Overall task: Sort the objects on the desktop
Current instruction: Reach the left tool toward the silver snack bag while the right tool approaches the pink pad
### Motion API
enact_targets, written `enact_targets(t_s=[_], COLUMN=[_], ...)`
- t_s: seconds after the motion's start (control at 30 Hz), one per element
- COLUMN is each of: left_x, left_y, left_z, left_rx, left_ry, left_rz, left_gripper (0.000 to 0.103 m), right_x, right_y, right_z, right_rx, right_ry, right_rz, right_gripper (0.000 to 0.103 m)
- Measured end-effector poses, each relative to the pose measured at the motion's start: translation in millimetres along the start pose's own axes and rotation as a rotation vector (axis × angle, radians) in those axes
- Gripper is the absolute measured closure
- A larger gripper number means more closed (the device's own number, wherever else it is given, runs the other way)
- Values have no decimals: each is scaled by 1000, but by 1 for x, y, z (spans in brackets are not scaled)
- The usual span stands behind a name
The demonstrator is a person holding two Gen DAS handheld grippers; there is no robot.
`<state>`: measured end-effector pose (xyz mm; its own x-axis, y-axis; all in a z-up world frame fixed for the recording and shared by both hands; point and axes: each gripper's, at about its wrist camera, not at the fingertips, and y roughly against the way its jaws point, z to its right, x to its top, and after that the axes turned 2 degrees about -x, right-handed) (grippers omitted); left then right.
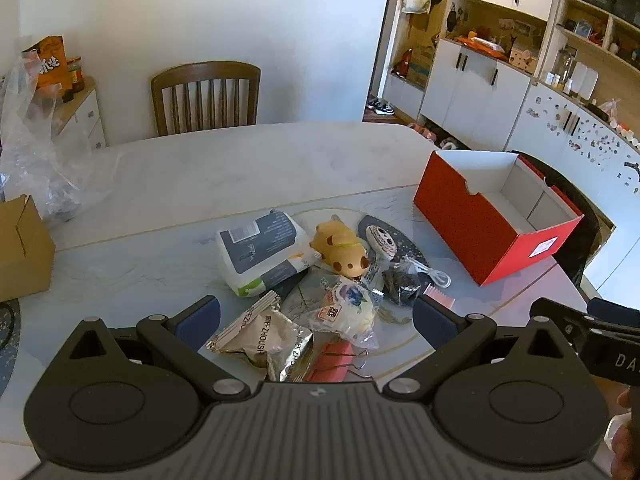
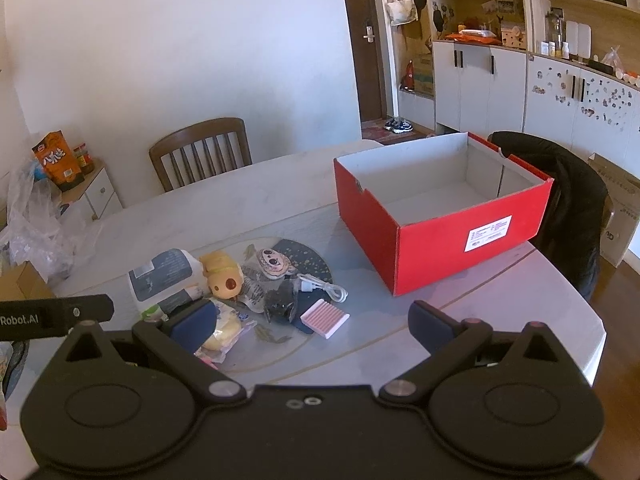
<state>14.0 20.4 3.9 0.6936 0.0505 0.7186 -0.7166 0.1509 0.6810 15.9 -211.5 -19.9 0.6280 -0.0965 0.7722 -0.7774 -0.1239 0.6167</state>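
A pile of small objects lies on the table: a wet-wipes pack, a yellow plush toy, a silver snack packet, a wrapped bun, a red binder clip, a white cable and a pink ribbed piece. An empty red box stands to the right. My left gripper is open over the near pile. My right gripper is open above the pink piece, empty.
A wooden chair stands at the far side. A cardboard box and a clear plastic bag sit at the table's left. A black jacket hangs on a chair behind the red box.
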Motion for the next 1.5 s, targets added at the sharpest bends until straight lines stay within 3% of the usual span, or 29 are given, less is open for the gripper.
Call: enact_targets(t_s=[0.4, 0.63, 0.93, 1.07, 1.5], left_x=[2, 3, -27, -31, -41], left_y=[-6, -28, -69, -77, -113], left_z=[2, -18, -34, -42, -40], left_rx=[-4, 52, 102, 114, 70], left_ry=[-24, 23, 20, 56, -106], left_rz=[-9, 17, -87, -95, -149], left_gripper=[0, 0, 0, 0, 0], right_x=[1, 5, -1, -1, -17], right_y=[-10, -37, -87, -101, -157], right_z=[5, 8, 17, 20, 20], right_rx=[27, 68, 142, 163, 167], right_ry=[-5, 106, 199, 241, 376], right_rz=[-23, -5, -95, -119, -210], right_gripper=[1, 1, 4, 4, 9])
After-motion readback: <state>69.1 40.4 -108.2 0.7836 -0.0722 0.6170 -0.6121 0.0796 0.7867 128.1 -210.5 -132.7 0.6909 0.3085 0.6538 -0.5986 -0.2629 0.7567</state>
